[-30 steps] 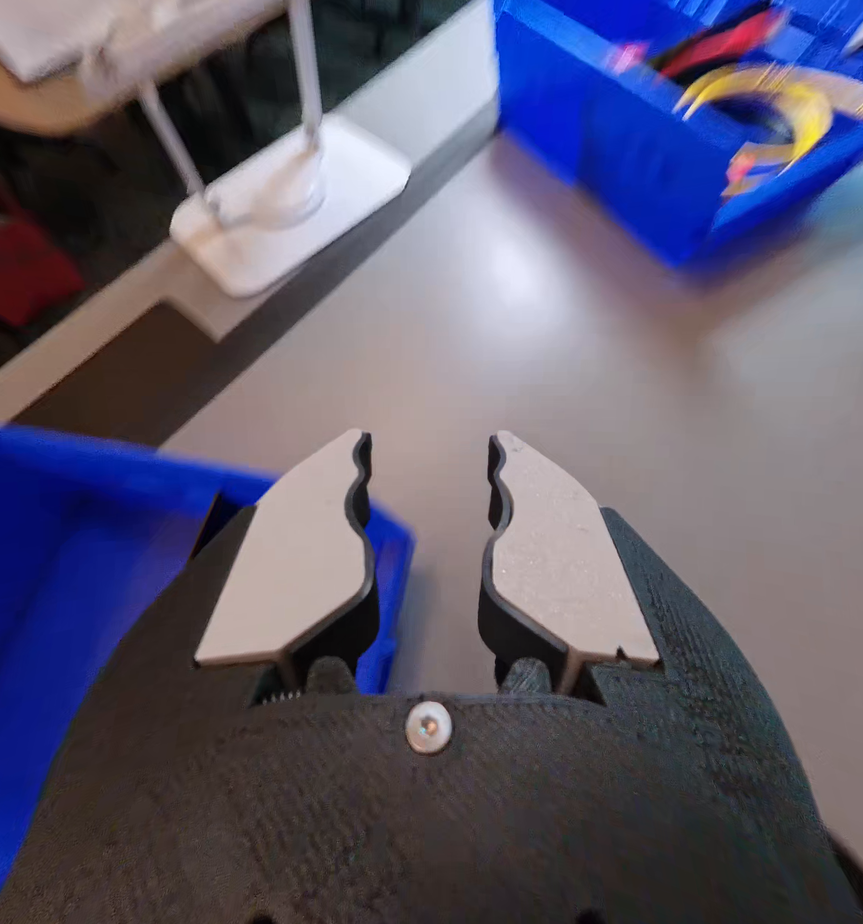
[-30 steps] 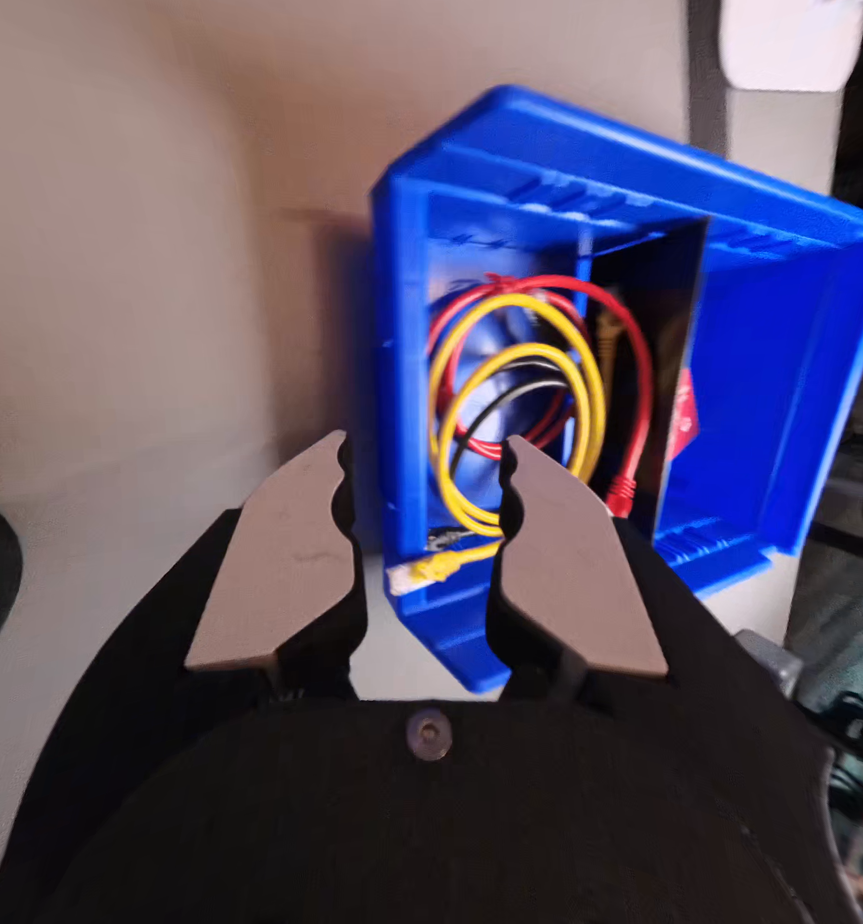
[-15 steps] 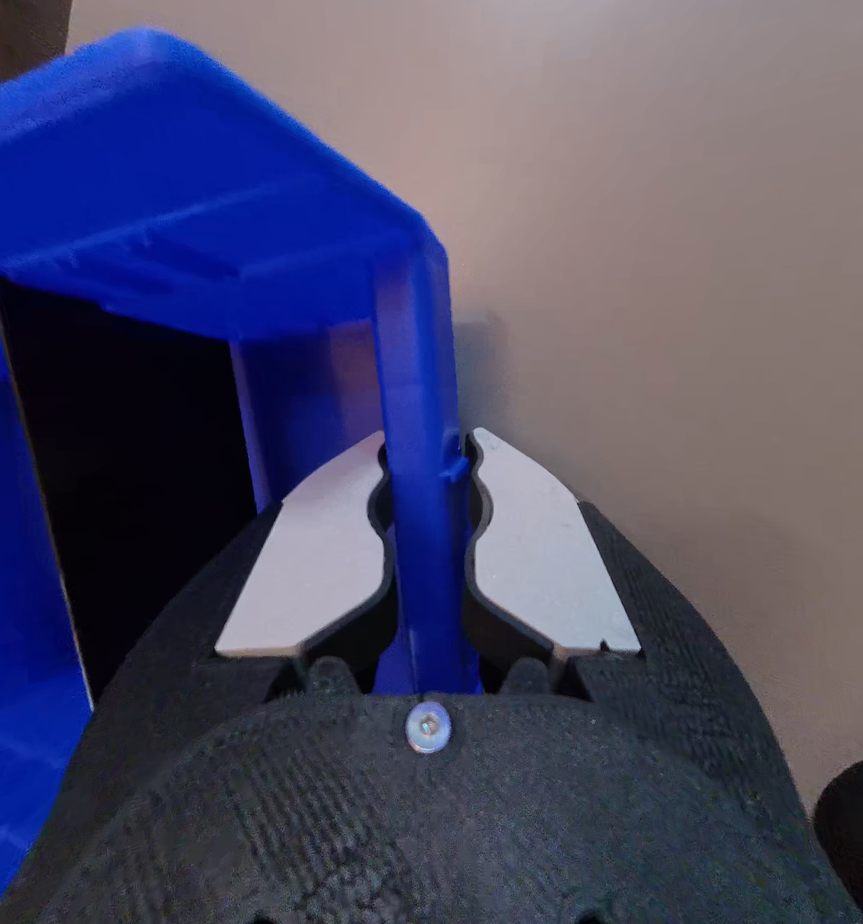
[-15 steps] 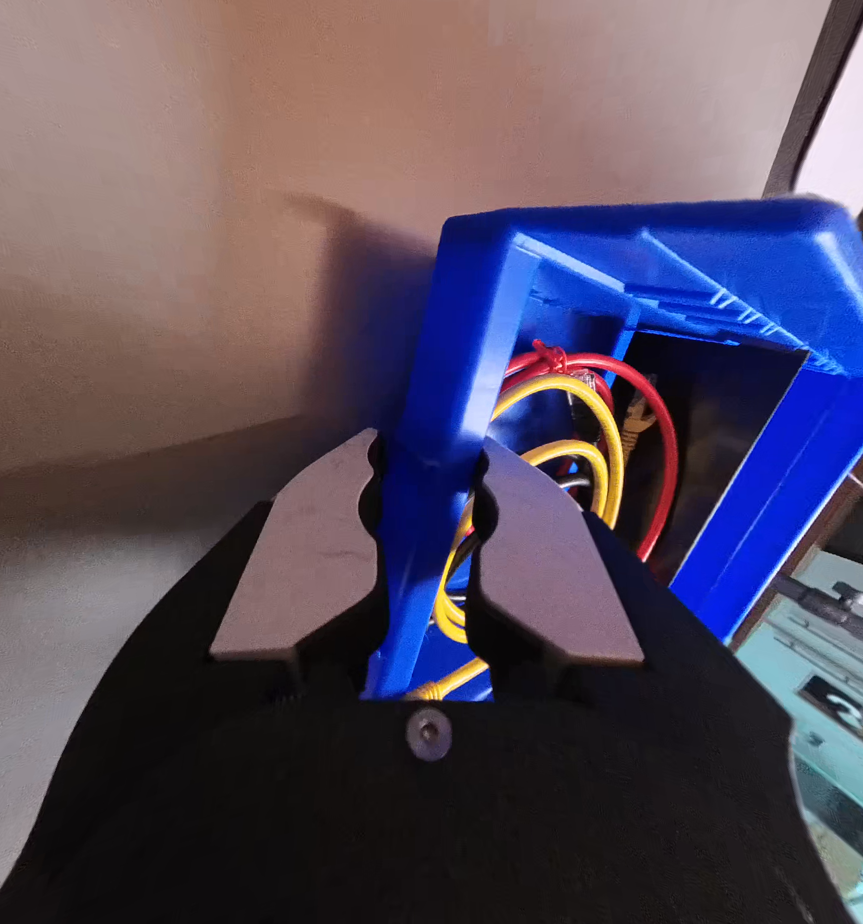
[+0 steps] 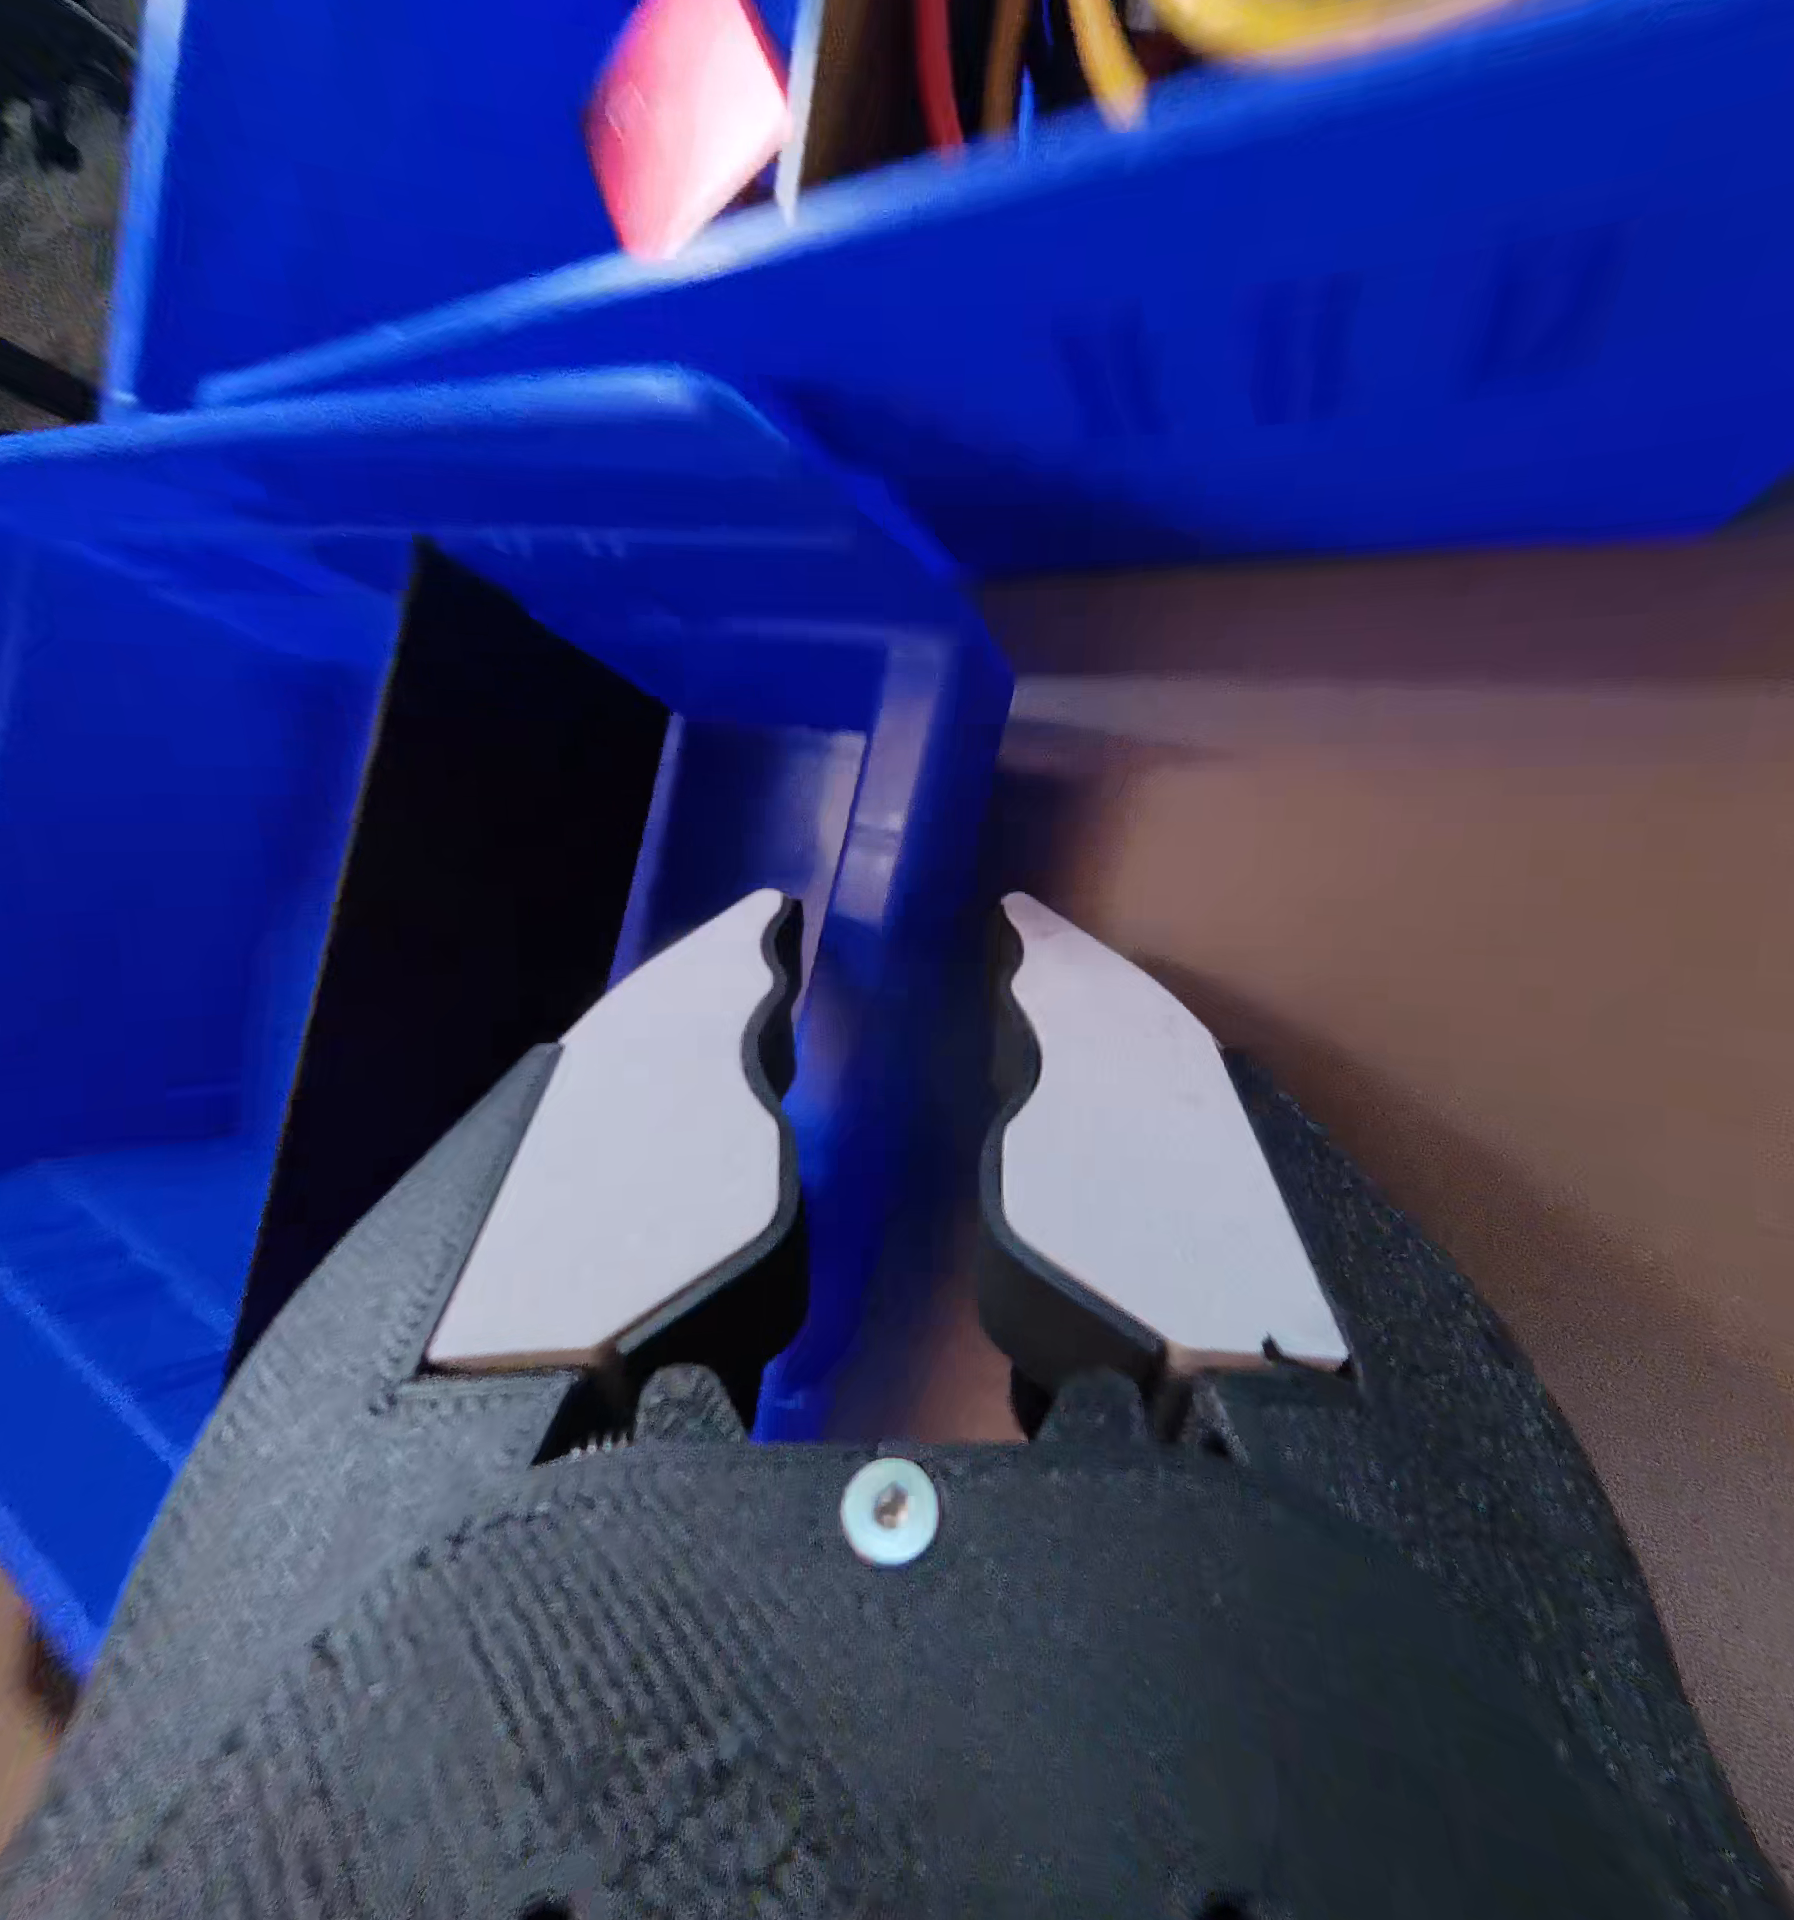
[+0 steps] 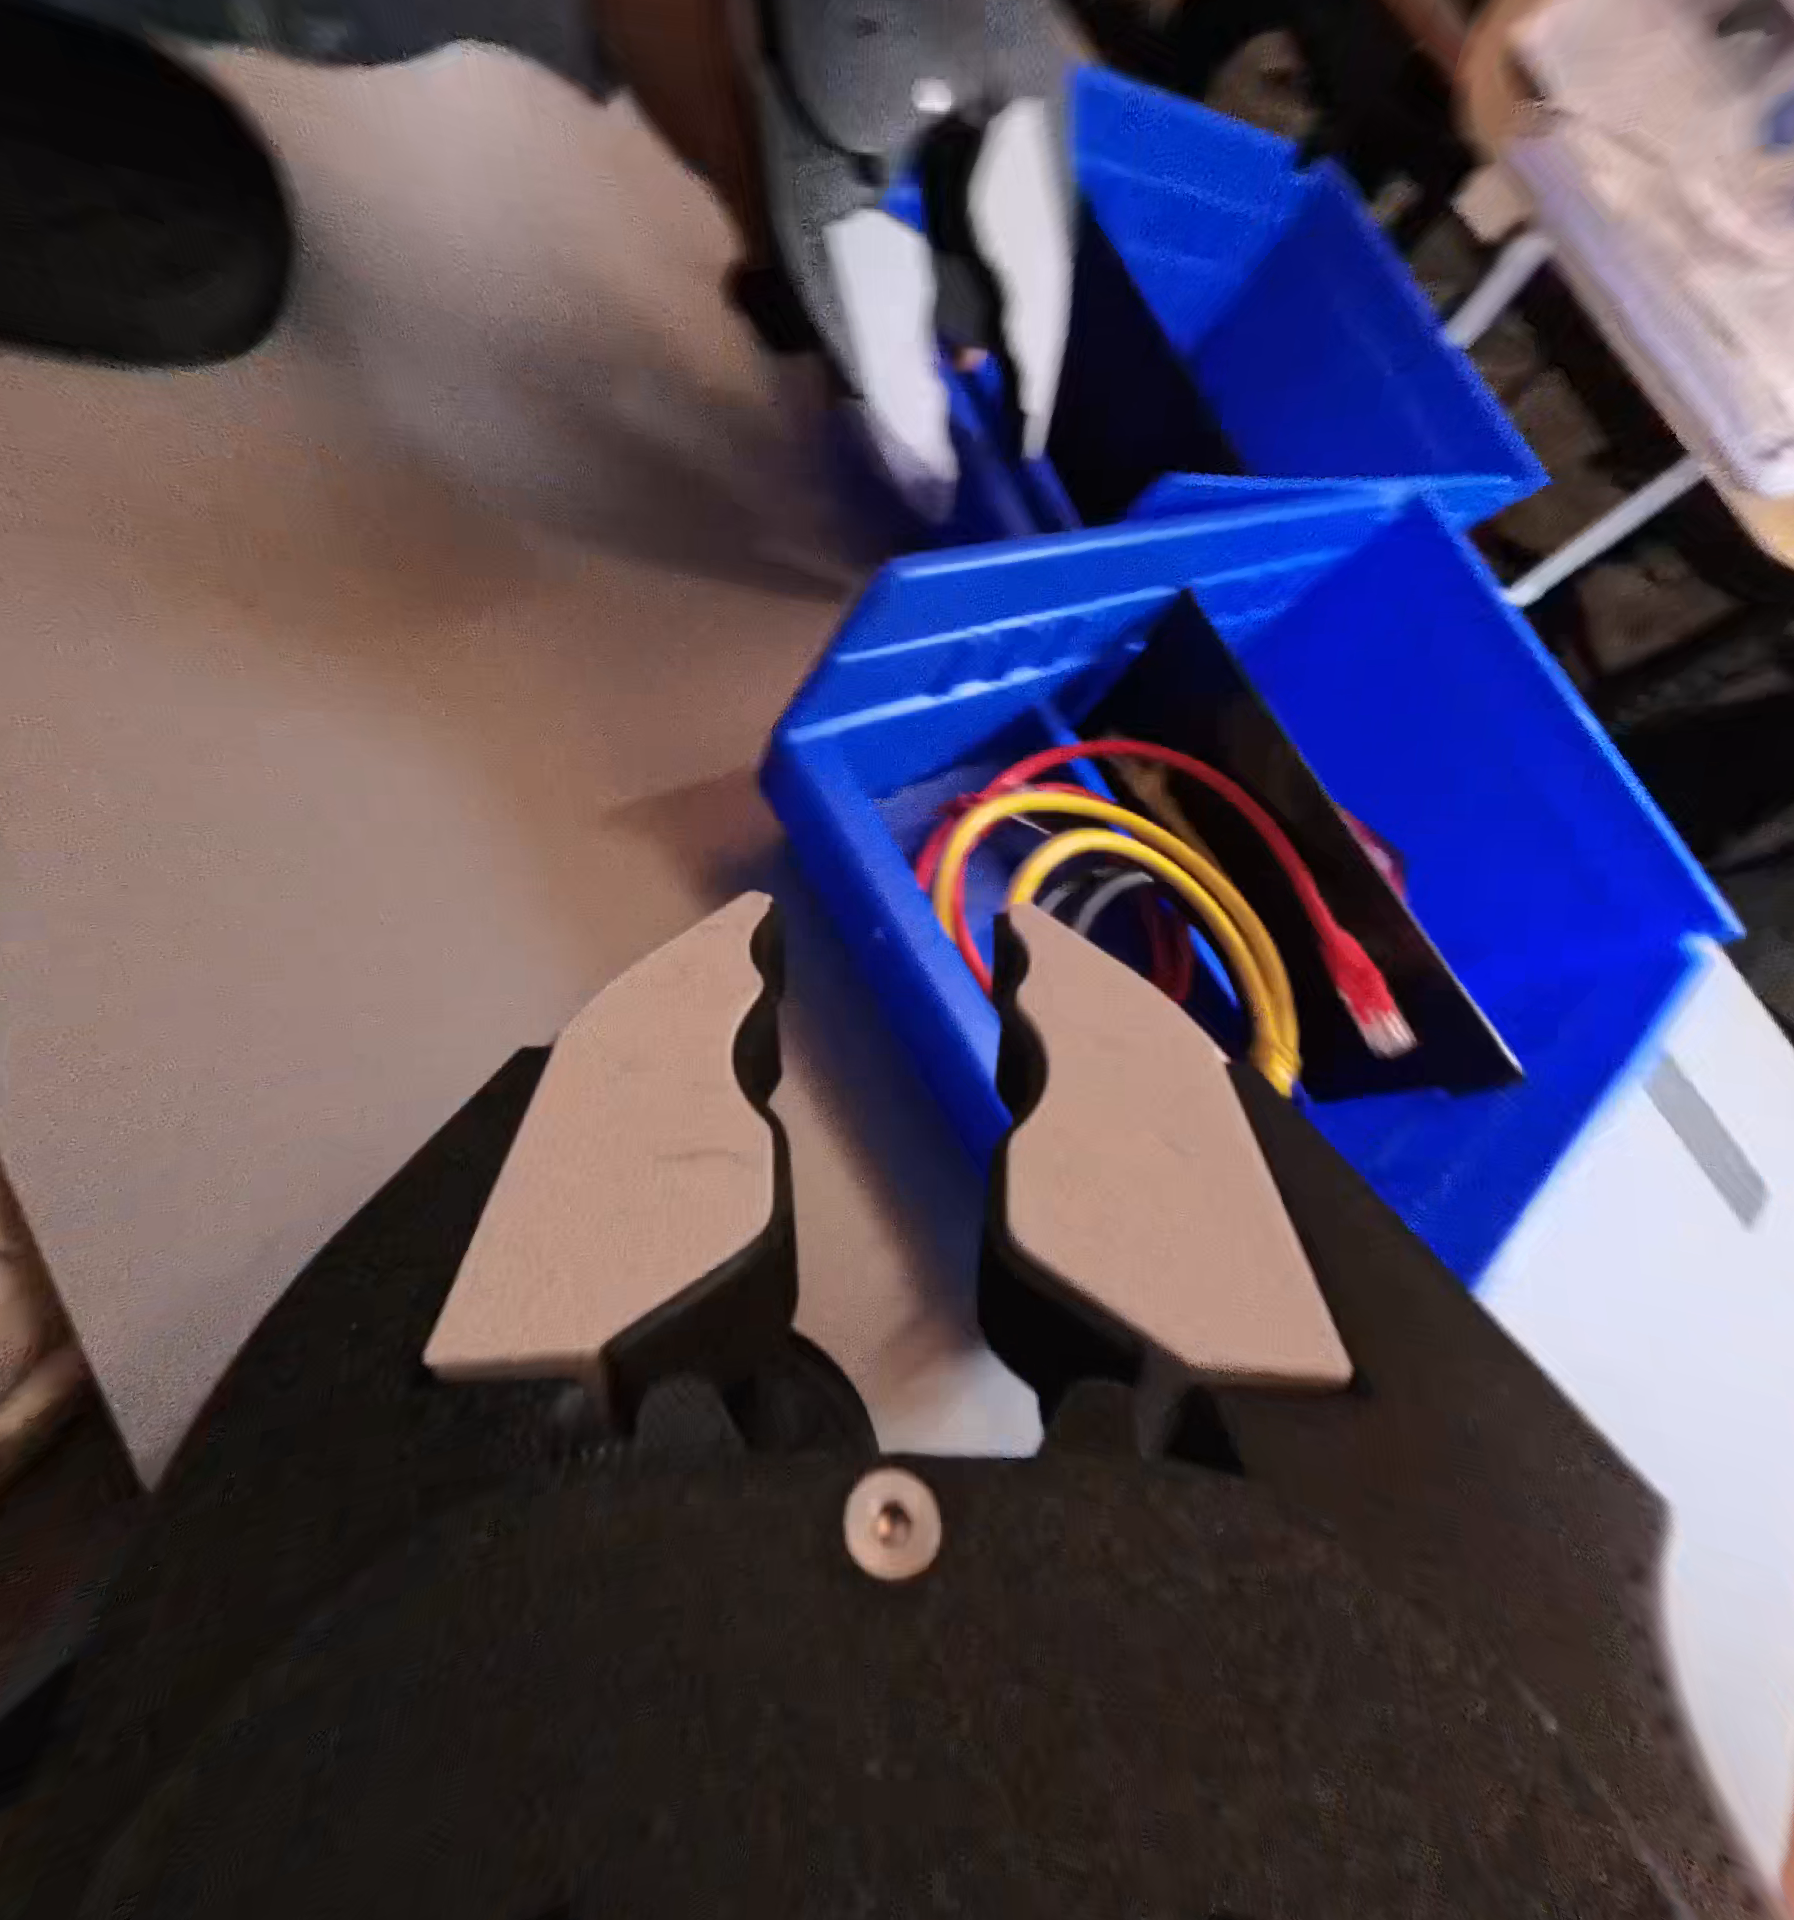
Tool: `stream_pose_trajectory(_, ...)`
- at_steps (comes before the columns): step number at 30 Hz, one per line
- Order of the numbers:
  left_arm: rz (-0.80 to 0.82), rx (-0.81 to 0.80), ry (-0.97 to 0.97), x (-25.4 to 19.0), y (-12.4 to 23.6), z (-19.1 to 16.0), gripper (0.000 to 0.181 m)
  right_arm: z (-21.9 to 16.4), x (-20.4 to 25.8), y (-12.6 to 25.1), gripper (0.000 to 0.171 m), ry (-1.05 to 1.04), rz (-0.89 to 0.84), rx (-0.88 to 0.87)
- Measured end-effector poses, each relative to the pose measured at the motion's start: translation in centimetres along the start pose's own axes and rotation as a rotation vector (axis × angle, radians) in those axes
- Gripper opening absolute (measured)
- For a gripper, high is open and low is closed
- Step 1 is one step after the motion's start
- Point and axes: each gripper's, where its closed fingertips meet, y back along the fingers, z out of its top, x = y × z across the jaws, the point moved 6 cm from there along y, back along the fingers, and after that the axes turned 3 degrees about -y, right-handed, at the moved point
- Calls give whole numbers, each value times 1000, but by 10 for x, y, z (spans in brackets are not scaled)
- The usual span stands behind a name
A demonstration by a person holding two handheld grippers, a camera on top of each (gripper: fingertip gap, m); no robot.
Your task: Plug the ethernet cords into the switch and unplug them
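Note:
My left gripper (image 5: 898, 914) straddles the corner wall (image 5: 914, 748) of an empty blue bin (image 5: 145, 831). Its jaws are slightly apart, with a gap on the right side. My right gripper (image 6: 888, 925) is open and empty, just left of a second blue bin (image 6: 1495, 831). That bin holds coiled yellow cords (image 6: 1184, 862) and a red cord (image 6: 1277, 821) with a red plug (image 6: 1376, 1013). The two bins stand side by side. The left gripper (image 6: 986, 447) also shows far off in the right wrist view, at the empty bin (image 6: 1340, 312). No switch is in view.
The bins rest on a tan table (image 6: 353, 623). A black divider (image 6: 1236, 727) stands inside the cord bin, which fills the top of the left wrist view (image 5: 1288, 364). A white surface (image 6: 1651, 1299) lies right of the bin. A dark object (image 6: 93, 187) sits at the far left.
My right gripper has let go of the cord bin's wall and pulled back. My left gripper has loosened on the empty bin's wall. The two bins now stand close together.

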Motion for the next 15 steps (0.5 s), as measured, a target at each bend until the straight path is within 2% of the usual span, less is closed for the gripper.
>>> stream_pose_trajectory(3, -84, -225, 245, -20, 27, 18, 45, -37, -39, 44, 40, -321, -276, -91)
stream_pose_trajectory(5, -178, -353, 415, -43, 41, 32, 49, -67, -60, 58, 44, -510, -410, -146)
stream_pose_trajectory(8, -240, -434, 599, -79, 43, 55, 62, -87, -79, 44, 54, -653, -428, -174)
stream_pose_trajectory(12, -66, -456, 735, -95, 14, 86, 83, -92, -92, 0, 60, -737, -346, -96)
stream_pose_trajectory(14, 34, -451, 801, -91, -2, 93, 84, -97, -96, -15, 54, -731, -371, -43)
stream_pose_trajectory(15, 96, -439, 792, -89, -9, 93, 77, -99, -96, -19, 47, -721, -391, -34)
